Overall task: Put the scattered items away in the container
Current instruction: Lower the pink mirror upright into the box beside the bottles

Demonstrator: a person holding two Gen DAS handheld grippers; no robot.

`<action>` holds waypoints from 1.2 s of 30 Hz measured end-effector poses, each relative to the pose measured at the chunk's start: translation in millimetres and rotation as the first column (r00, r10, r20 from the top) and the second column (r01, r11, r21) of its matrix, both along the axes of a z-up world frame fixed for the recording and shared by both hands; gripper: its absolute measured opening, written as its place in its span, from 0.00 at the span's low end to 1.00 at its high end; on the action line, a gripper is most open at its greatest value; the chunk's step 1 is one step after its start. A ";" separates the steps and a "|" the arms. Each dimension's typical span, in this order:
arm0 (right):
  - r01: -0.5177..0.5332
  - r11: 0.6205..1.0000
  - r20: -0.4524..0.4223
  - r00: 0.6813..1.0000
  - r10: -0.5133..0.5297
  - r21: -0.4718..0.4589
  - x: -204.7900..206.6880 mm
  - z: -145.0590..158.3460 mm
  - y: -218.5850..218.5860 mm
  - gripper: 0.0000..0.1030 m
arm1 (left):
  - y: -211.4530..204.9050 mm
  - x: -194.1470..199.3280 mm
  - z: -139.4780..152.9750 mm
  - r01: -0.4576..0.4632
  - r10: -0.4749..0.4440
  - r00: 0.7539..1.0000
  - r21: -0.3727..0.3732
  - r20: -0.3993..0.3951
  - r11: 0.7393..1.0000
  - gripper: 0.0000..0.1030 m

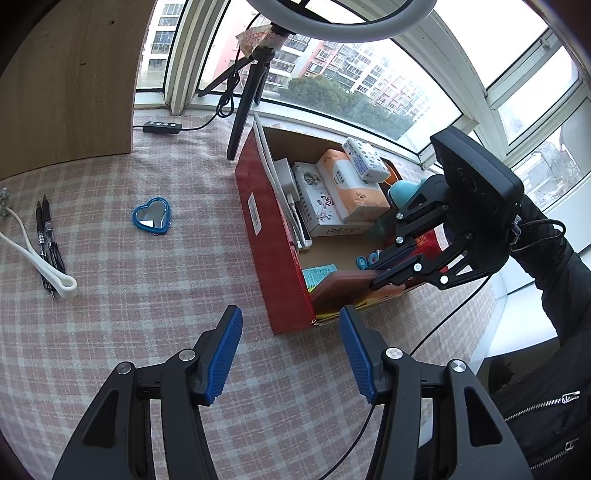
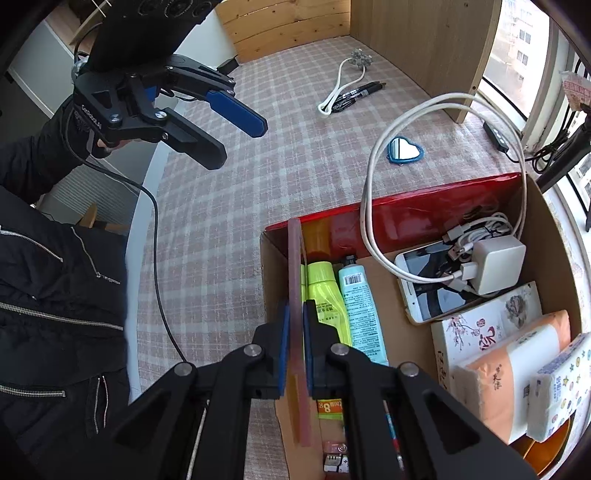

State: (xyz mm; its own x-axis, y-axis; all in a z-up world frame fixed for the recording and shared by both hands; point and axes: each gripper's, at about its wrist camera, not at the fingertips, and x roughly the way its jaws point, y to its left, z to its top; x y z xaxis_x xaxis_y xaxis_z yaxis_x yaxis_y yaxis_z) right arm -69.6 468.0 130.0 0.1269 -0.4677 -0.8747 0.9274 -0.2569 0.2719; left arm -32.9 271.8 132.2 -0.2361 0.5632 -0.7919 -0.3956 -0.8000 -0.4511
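A: What was the right gripper (image 2: 294, 328) doing?
B: Clamped on a thin reddish board (image 2: 295, 273), inside the red box (image 2: 424, 210). Left gripper (image 1: 290, 350) hung wide open, empty, over the tablecloth (image 1: 147, 332).

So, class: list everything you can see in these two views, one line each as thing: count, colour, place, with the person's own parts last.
Box: one, red outside, on the checked cloth.
Flat board: one, pinkish-brown, in the right jaws over the box.
Tubes: two, yellow-green and pale blue, inside.
Phone: one, white, inside.
Charger: one, white, inside; its cable loops over the wall.
Tissue packs: several, inside.
Heart mirror: one, blue, on cloth.
Pens: two, black, on cloth.
Ring light: one, white, by window.
Left gripper: open.
Right gripper: shut.
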 end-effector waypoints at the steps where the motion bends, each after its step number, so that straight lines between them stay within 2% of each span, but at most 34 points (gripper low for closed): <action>1: 0.003 1.000 -0.005 1.000 -0.003 -0.005 -0.3 2.4 1.2 0.06 | -0.8 -0.1 -0.5 -0.002 0.002 1.000 -0.001 0.001 1.000 0.50; 8: 0.003 1.000 -0.096 0.995 -0.003 0.006 -4.0 15.9 2.8 0.06 | -2.9 -1.3 -3.4 -0.011 0.011 1.000 0.005 0.011 1.000 0.50; 15: -0.025 0.996 -0.211 0.977 0.042 0.084 -5.5 0.3 -2.8 0.06 | -2.5 -2.3 -2.8 -0.012 0.012 1.000 0.010 0.010 1.000 0.50; 19: -0.029 0.996 -0.221 0.974 0.047 0.084 -9.9 -3.2 -3.8 0.06 | -2.7 -2.9 -4.5 -0.013 0.013 1.000 0.012 0.016 1.000 0.50; 28: -0.071 0.990 -0.311 0.945 0.105 0.119 -2.3 -13.7 -9.6 0.06 | -1.0 -3.1 -6.0 -0.009 0.008 1.000 0.019 0.023 1.000 0.50; 32: -0.068 0.988 -0.314 0.943 0.108 0.137 -2.1 -23.6 -11.3 0.06 | -0.6 -3.1 -5.0 -0.007 0.006 1.000 0.024 0.021 1.000 0.50; 36: -0.038 0.994 -0.252 0.966 0.063 0.102 -11.1 -27.0 -9.3 0.06 | -0.7 -2.7 -4.4 -0.006 0.006 1.000 0.023 0.019 1.000 0.50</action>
State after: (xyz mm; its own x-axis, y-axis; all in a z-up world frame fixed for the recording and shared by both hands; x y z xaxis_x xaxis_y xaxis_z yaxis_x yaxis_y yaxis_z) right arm -80.7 458.7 103.0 -0.0846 -0.3787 -0.9216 0.9752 -0.2213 0.0014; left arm -35.6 271.0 127.9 -0.2245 0.5802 -0.7829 -0.3818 -0.7916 -0.4771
